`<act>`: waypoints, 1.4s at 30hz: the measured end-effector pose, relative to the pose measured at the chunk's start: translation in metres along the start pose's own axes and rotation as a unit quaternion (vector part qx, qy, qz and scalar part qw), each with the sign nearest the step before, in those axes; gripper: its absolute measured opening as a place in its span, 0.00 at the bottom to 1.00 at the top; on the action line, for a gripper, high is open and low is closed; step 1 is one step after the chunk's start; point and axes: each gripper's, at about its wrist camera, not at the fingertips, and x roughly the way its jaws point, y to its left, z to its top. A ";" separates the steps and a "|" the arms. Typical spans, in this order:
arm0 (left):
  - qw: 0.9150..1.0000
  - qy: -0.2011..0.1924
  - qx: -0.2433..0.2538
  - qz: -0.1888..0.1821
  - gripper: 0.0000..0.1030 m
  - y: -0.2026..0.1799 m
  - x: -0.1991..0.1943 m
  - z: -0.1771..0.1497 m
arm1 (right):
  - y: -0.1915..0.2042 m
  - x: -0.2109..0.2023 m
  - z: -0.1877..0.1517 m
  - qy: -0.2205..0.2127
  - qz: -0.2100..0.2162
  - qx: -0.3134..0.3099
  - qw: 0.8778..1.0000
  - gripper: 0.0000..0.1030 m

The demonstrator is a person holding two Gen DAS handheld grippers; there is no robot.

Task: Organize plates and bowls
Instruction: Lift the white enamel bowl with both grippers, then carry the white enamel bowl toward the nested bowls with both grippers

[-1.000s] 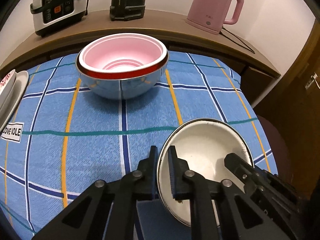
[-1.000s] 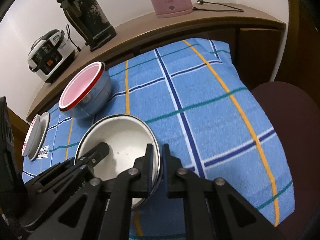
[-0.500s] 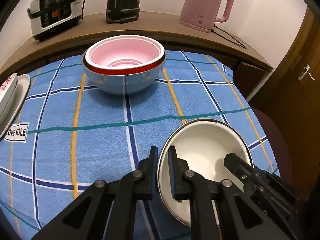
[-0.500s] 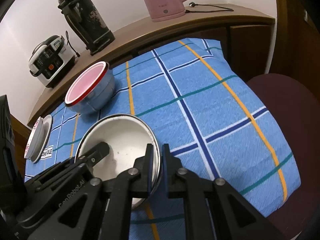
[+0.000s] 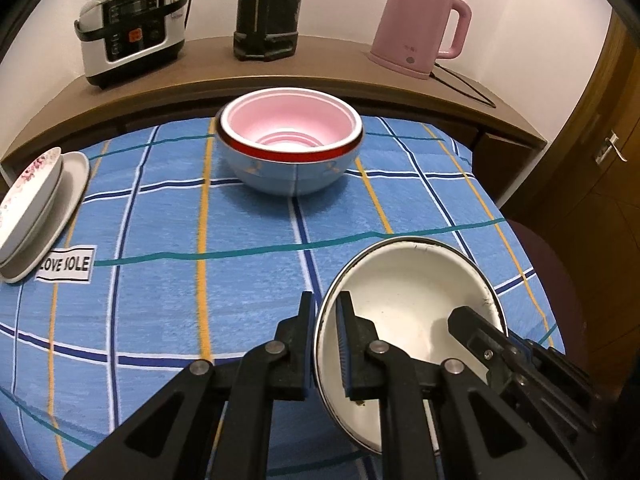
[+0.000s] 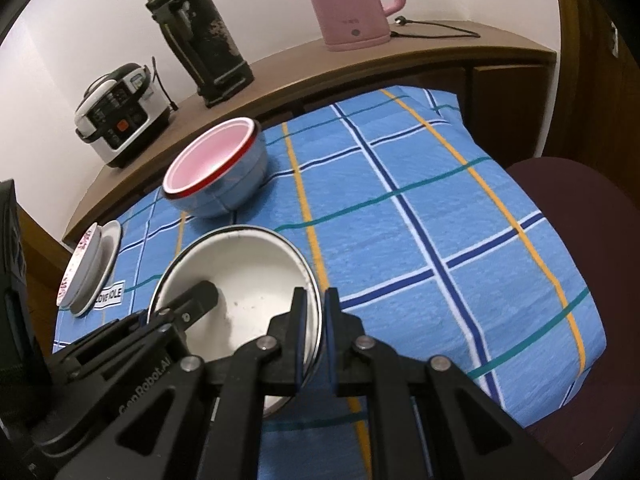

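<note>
Black flask [image 5: 269, 8] top cut off; white bowl [image 5: 404, 304] underside hidden.

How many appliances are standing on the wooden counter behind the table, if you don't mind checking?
3: a rice cooker at the left end, a tall black flask in the middle, and a pink kettle at the right. Others could sit outside the view.

1. Your left gripper [image 5: 325, 307] is matte black plastic, with two angular linkage arms running to narrow fingers.
2. Its finger pads [image 5: 343, 344] are ribbed, with blue edging.
3. Round silver pivot screws sit along each arm.
4. Your right gripper [image 6: 317, 302] has the same black build, blue-lined pads [image 6: 329, 344] and silver screws.
5. Raised lettering marks the black body seen at the lower left of the right wrist view.
</note>
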 end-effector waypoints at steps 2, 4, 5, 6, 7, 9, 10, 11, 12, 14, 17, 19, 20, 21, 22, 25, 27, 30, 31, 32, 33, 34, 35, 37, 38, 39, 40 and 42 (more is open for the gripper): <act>1.000 -0.001 -0.001 0.000 0.12 0.004 -0.003 -0.001 | 0.005 -0.001 -0.002 -0.001 0.001 -0.001 1.000 0.08; 1.000 -0.002 -0.003 -0.001 0.12 0.008 -0.006 -0.001 | 0.011 -0.003 -0.004 -0.002 -0.001 -0.006 1.000 0.08; 1.000 -0.003 -0.004 -0.002 0.12 0.010 -0.008 -0.002 | 0.013 -0.003 -0.004 -0.002 -0.001 -0.008 1.000 0.08; 1.000 -0.004 -0.004 -0.002 0.12 0.012 -0.009 -0.003 | 0.016 -0.004 -0.005 -0.002 -0.001 -0.009 1.000 0.08; 1.000 -0.004 -0.004 -0.001 0.12 0.013 -0.011 -0.003 | 0.018 -0.004 -0.006 -0.002 -0.001 -0.010 1.000 0.08; 1.000 -0.005 -0.004 0.000 0.12 0.017 -0.013 -0.004 | 0.022 -0.005 -0.007 -0.003 -0.002 -0.013 1.000 0.08; 1.000 -0.006 -0.005 0.000 0.12 0.018 -0.013 -0.005 | 0.023 -0.005 -0.008 -0.003 -0.001 -0.013 1.000 0.08; 1.000 -0.006 -0.006 0.001 0.12 0.020 -0.015 -0.005 | 0.026 -0.005 -0.009 -0.003 -0.001 -0.014 1.000 0.08; 1.000 -0.008 -0.007 0.001 0.12 0.022 -0.016 -0.005 | 0.027 -0.005 -0.009 -0.003 -0.001 -0.015 1.000 0.08; 1.000 -0.010 -0.009 0.002 0.12 0.025 -0.019 -0.006 | 0.032 -0.006 -0.011 -0.003 -0.001 -0.018 1.000 0.08; 1.000 -0.016 -0.011 0.004 0.12 0.030 -0.024 -0.005 | 0.038 -0.007 -0.011 -0.004 0.001 -0.022 1.000 0.08; 1.000 -0.019 -0.012 0.005 0.12 0.032 -0.026 -0.005 | 0.043 -0.008 -0.011 -0.007 0.001 -0.026 1.000 0.08; 1.000 -0.019 -0.013 0.005 0.12 0.033 -0.027 -0.005 | 0.045 -0.009 -0.011 -0.008 0.001 -0.028 1.000 0.08; 1.000 -0.020 -0.013 0.006 0.12 0.034 -0.027 -0.005 | 0.047 -0.009 -0.011 -0.009 0.002 -0.029 1.000 0.08; 1.000 -0.020 -0.014 0.006 0.12 0.036 -0.028 -0.005 | 0.048 -0.009 -0.012 -0.009 0.002 -0.029 1.000 0.08; 1.000 -0.020 -0.016 0.007 0.12 0.039 -0.029 -0.005 | 0.052 -0.008 -0.013 -0.008 0.002 -0.032 0.999 0.08; 1.000 -0.023 -0.016 0.008 0.12 0.040 -0.031 -0.005 | 0.055 -0.008 -0.013 -0.009 0.002 -0.034 0.999 0.08; 0.999 -0.025 -0.018 0.007 0.12 0.042 -0.032 -0.004 | 0.059 -0.009 -0.013 -0.010 0.002 -0.038 0.999 0.08; 0.999 -0.026 -0.018 0.008 0.12 0.043 -0.033 -0.004 | 0.060 -0.009 -0.012 -0.011 0.001 -0.039 0.999 0.08; 0.999 -0.027 -0.018 0.009 0.12 0.043 -0.033 -0.003 | 0.061 -0.009 -0.012 -0.012 0.001 -0.040 0.999 0.08; 0.999 -0.027 -0.018 0.009 0.12 0.044 -0.034 -0.003 | 0.061 -0.009 -0.012 -0.012 0.001 -0.041 0.999 0.08; 0.999 -0.027 -0.018 0.009 0.12 0.045 -0.033 -0.003 | 0.062 -0.009 -0.012 -0.012 0.002 -0.041 0.999 0.08; 0.999 -0.027 -0.019 0.009 0.12 0.045 -0.033 -0.002 | 0.062 -0.009 -0.012 -0.012 0.002 -0.042 0.999 0.08; 0.999 -0.028 -0.018 0.011 0.12 0.046 -0.034 -0.002 | 0.064 -0.009 -0.011 -0.012 0.002 -0.043 0.999 0.08; 0.999 -0.028 -0.019 0.011 0.12 0.047 -0.034 -0.001 | 0.064 -0.008 -0.011 -0.012 0.002 -0.043 0.999 0.08; 0.999 -0.028 -0.019 0.011 0.12 0.047 -0.033 -0.001 | 0.064 -0.009 -0.011 -0.012 0.002 -0.043 0.999 0.08; 0.999 -0.028 -0.020 0.012 0.12 0.048 -0.033 0.000 | 0.065 -0.008 -0.011 -0.012 0.003 -0.043 0.999 0.08; 0.999 -0.028 -0.020 0.012 0.12 0.049 -0.033 0.001 | 0.067 -0.007 -0.010 -0.012 0.003 -0.044 0.999 0.08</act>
